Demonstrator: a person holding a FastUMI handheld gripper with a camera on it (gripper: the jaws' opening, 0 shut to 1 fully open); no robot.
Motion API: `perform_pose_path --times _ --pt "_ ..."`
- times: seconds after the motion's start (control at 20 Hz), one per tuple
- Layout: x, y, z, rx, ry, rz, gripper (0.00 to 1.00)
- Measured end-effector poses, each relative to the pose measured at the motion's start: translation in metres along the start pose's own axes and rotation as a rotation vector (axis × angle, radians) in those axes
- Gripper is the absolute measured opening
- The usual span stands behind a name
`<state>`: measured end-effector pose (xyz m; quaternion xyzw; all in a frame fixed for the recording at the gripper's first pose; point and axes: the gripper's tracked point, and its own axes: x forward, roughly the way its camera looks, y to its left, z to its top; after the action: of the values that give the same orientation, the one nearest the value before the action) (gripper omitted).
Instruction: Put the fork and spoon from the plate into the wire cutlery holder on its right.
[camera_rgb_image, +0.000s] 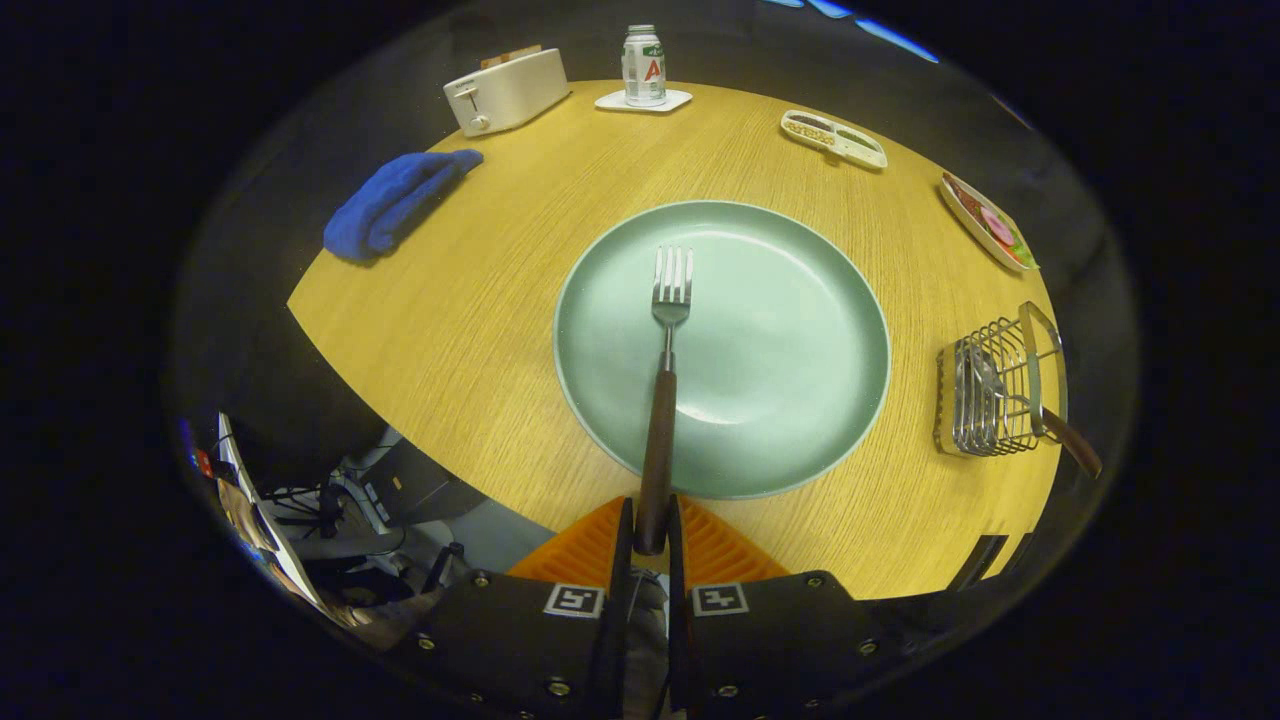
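Observation:
A fork (664, 380) with a dark handle and steel tines points straight ahead over the pale green plate (800, 330). My gripper (651, 525) is shut on the end of the fork's handle, both fingers pressing its sides. To the right of the plate lies the wire cutlery holder (990, 390), tipped on its side in this view. A spoon (1040, 415) with a dark handle rests inside it, its handle sticking out toward me.
On the round wooden table (480, 330): a blue cloth (395, 200) far left, a white toaster (505, 90), a can on a white coaster (644, 68), a small divided tray (833, 138) and a dish of food (988, 222) beyond the holder.

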<state>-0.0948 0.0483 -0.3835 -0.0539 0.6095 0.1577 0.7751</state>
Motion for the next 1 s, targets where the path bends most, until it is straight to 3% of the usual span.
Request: perform_pose_path --times 0.05,0.2,0.25,0.6,1.0 --pt "-0.015 -0.003 -0.002 -0.017 0.028 0.001 0.08" --pt "-0.028 -0.006 0.003 -0.034 0.023 0.02 0.09" --pt "-0.035 -0.008 0.005 -0.053 0.009 0.017 0.02" --pt "-0.074 -0.026 0.003 -0.127 0.06 0.051 0.02" --pt "-0.125 -0.085 -0.01 -0.156 0.149 -0.003 0.02"
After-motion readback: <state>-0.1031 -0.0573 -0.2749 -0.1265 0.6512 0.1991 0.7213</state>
